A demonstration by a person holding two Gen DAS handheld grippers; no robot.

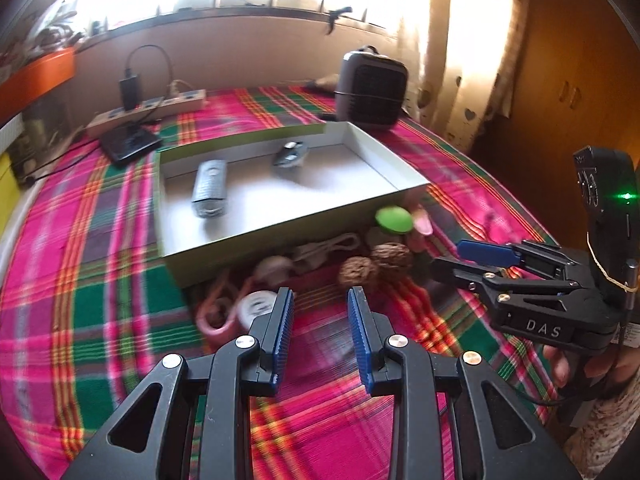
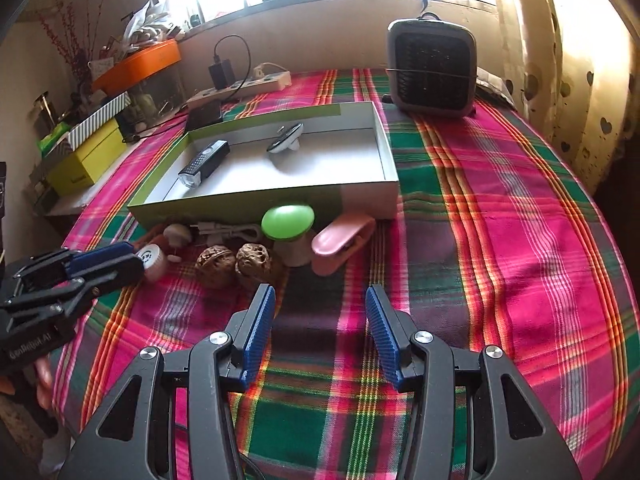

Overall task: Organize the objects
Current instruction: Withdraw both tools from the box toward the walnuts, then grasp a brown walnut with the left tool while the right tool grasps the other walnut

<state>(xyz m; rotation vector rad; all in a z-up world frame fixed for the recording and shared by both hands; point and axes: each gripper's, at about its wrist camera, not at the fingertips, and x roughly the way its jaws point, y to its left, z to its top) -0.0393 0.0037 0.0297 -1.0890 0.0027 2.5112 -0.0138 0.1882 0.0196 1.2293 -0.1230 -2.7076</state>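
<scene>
I am sweeping the right wrist view from left to right. My left gripper (image 2: 138, 258) is hovering at the left end of the clutter, jaws apart and empty, just beside the small white wheel (image 2: 152, 260). Next along I am seeing two walnuts (image 2: 234, 264) touching each other, then the green-capped mushroom toy (image 2: 288, 220), then the pink clip (image 2: 340, 240) — all lying on the plaid surface (image 2: 500, 220) against the near wall of the open box (image 2: 240, 204), which is already holding a grey remote (image 2: 204, 162) and a dark round gadget (image 2: 285, 140). My right gripper (image 2: 320, 308) is pointing between walnuts and mushroom, jaws apart, nothing in them. I am judging this the approach to the next pick — it calls for lowering onto one item and closing.
</scene>
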